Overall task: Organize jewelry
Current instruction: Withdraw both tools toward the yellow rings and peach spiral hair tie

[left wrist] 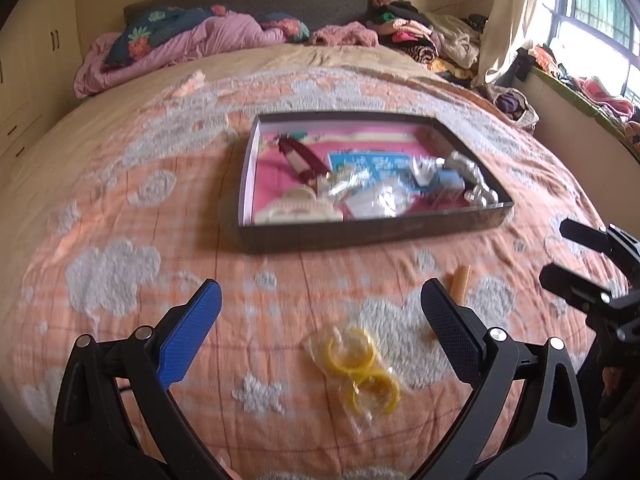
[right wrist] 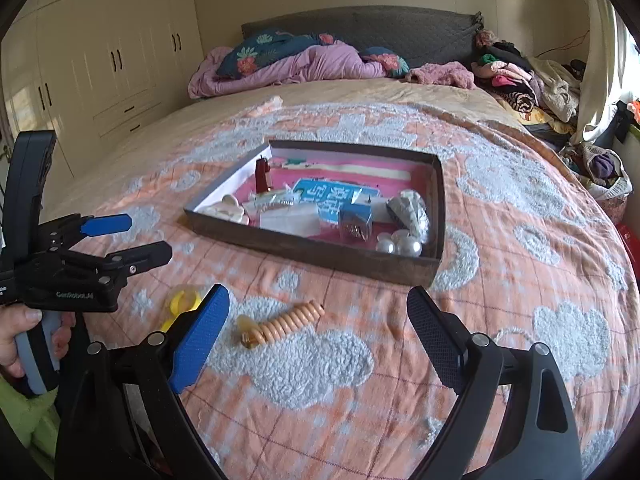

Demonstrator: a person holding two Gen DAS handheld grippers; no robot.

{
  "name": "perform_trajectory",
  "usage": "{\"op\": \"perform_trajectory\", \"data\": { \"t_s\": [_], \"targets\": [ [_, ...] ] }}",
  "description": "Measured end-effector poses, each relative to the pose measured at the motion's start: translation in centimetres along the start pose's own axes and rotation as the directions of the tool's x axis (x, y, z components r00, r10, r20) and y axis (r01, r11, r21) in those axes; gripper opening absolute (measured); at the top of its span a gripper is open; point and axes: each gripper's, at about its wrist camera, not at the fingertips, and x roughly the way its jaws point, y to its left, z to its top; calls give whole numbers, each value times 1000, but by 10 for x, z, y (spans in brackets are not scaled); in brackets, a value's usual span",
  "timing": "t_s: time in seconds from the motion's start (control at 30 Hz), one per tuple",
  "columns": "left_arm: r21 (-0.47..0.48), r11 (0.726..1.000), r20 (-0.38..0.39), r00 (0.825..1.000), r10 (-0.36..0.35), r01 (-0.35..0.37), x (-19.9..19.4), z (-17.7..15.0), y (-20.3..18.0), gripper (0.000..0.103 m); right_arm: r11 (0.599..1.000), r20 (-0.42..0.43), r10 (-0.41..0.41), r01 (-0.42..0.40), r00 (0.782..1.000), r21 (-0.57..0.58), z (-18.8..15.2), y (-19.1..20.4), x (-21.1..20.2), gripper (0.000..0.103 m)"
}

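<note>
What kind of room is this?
Most likely a bedroom: a wide bed with an orange and white fleecy blanket, crumpled pink bedding by the grey padded headboard, and tall cream wardrobe doors along the wall.

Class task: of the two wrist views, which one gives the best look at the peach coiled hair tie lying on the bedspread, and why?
The right wrist view: the coiled hair tie lies whole and sharp between the open right gripper fingers. In the left wrist view only one end of it shows, blurred, behind a finger of the left gripper.
</note>
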Motion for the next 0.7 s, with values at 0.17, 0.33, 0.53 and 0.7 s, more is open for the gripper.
{"op": "perform_trajectory", "data": {
  "t_s": [0.17, 0.33, 0.53, 0.7],
  "targets": [
    [-19, 1000, -45, 999, -16, 15, 6, -16, 2, 93, 1000, -44, 8, -9, 999, -9, -7, 0, 12, 90],
    [-14, 1000, -75, 997, -20, 19, 10, -27, 0, 93, 1000, -85, 8, -8, 996, 3, -15, -3, 26, 90],
    [-12, 1000, -95, 995, -23, 22, 14, -34, 0, 93, 1000, -108, 5, -7, 994, -16, -21, -3, 34, 90],
    [-24, 999, -114, 993, -41, 39, 20, -38, 1, 93, 999, -132, -1, -4, 991, -42, -27, 0, 41, 90]
  ]
}}
